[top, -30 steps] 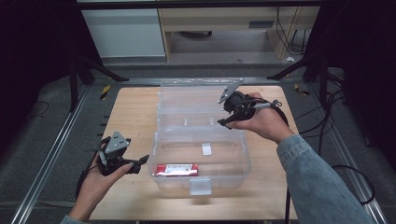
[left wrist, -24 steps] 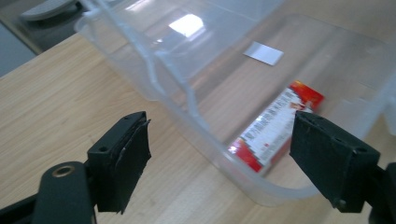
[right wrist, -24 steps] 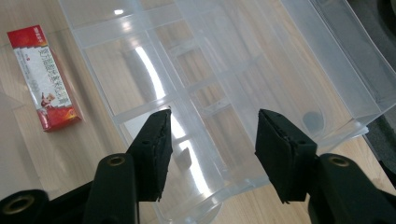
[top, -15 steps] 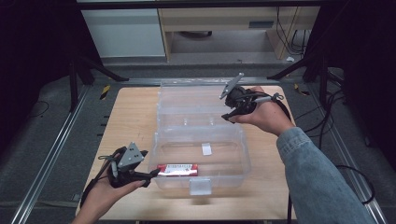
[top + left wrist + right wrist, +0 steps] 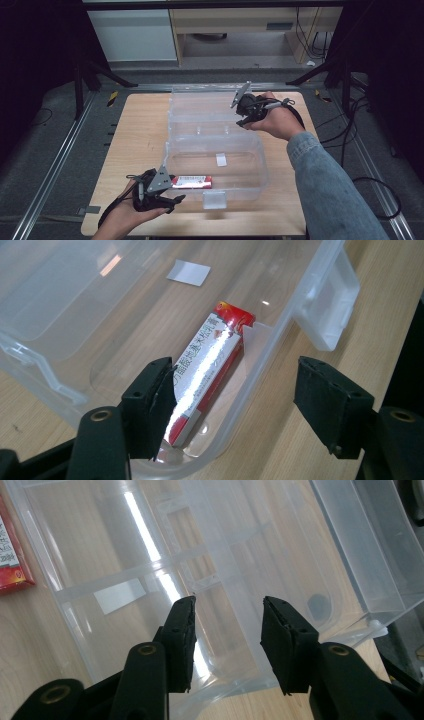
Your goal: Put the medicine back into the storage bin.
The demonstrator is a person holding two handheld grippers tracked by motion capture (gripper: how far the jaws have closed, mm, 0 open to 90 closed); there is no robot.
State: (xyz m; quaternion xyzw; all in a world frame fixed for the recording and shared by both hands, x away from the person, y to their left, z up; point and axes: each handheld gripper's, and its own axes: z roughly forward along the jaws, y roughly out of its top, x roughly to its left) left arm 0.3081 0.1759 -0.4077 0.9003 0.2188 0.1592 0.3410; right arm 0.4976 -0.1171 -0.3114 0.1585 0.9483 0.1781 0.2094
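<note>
Lying flat in the clear box (image 5: 260,150), the red-and-white packet (image 5: 212,365) sits between the left gripper's (image 5: 235,405) wide jaws, now closer than 0.5 s ago; right gripper (image 5: 227,630) narrower, empty.

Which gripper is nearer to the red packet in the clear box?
Left. The left gripper is beside the red packet, at the box's near corner; the right gripper is by the far open lid.

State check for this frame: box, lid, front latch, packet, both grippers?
Clear box: open.
Lid: swung back behind the box.
Front latch: unfastened.
Red packet: lying flat inside the box.
Left gripper: open, straddling the box wall.
Right gripper: open, empty.
</note>
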